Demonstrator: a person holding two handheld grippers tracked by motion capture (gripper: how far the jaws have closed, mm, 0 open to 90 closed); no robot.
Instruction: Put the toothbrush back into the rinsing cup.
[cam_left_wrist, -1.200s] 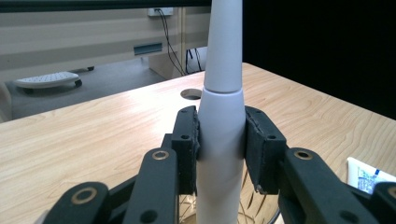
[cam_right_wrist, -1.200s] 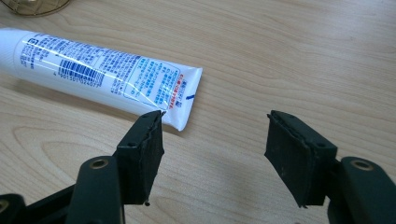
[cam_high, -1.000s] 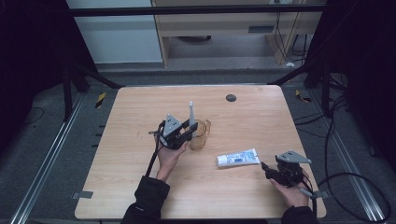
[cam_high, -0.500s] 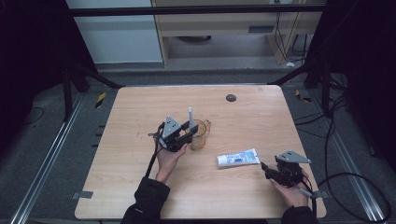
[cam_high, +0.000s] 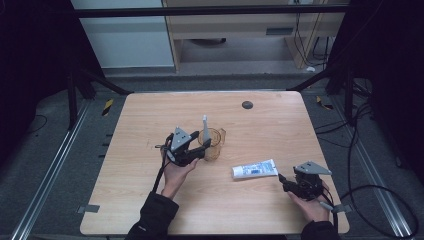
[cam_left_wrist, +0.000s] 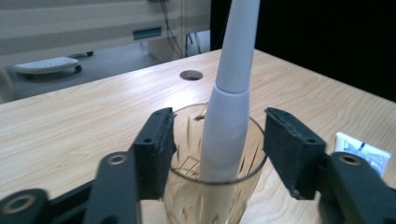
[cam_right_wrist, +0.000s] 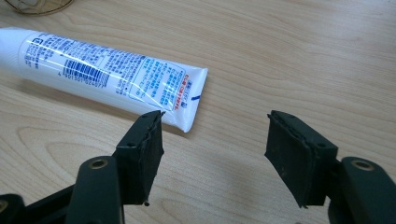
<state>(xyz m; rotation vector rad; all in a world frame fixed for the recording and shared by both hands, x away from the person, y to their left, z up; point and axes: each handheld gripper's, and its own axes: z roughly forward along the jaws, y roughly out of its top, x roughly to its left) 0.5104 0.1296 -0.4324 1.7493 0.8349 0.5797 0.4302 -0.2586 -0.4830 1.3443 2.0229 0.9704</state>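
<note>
Toothbrush (cam_left_wrist: 229, 116) upright in glass cup (cam_high: 212, 143), mid-bench, left gripper (cam_high: 204, 148) just opened off it.
Near edge: right gripper (cam_high: 286, 181) low over bench (cam_high: 260, 120), jaws wide apart, nothing between pads, aimed at crimped end of toothpaste tube (cam_high: 255, 169) lying flat just ahead, not touching. Farther in: left gripper jaws astride cup rim, have just been opening, pads (cam_left_wrist: 292, 149) clear of toothbrush handle and glass, cup and brush between them but no grip. Brush leaning slightly inside cup. Beyond: round hole (cam_high: 247, 104) near far edge of bench.
</note>
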